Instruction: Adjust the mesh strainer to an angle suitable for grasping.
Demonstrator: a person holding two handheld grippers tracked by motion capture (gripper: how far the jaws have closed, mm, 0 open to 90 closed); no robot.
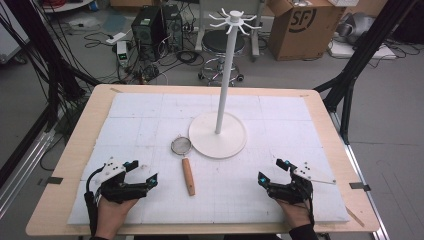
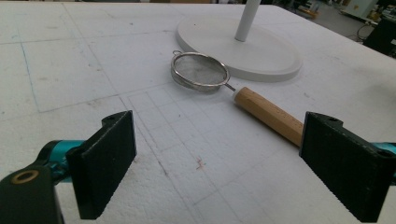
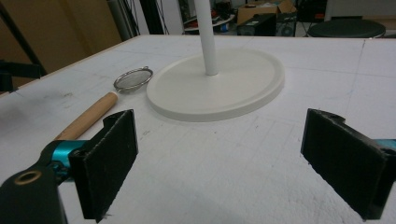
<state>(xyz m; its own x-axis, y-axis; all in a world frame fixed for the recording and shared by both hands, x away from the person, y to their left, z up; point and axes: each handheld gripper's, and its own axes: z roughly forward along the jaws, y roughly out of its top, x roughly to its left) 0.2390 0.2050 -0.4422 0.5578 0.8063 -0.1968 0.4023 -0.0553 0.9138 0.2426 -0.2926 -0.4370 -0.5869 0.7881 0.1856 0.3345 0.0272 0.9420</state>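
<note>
The left gripper [image 1: 141, 172] rested on the white foam board [image 1: 150, 115] with jaws wide apart, holding nothing. Just to its right lay the wooden-handled strainer [image 1: 185, 162], its mesh bowl touching the round base of the white hook stand [image 1: 218, 134]. Farther right, the right gripper [image 1: 272, 171] also gaped empty. Beyond the wooden table [image 1: 75, 150] stood computers [image 1: 155, 25], a stool [image 1: 222, 42] and a cardboard box [image 1: 302, 25].

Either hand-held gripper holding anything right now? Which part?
Nothing held. Left hand-held gripper and right hand-held gripper are both open, apart from the strainer.
</note>
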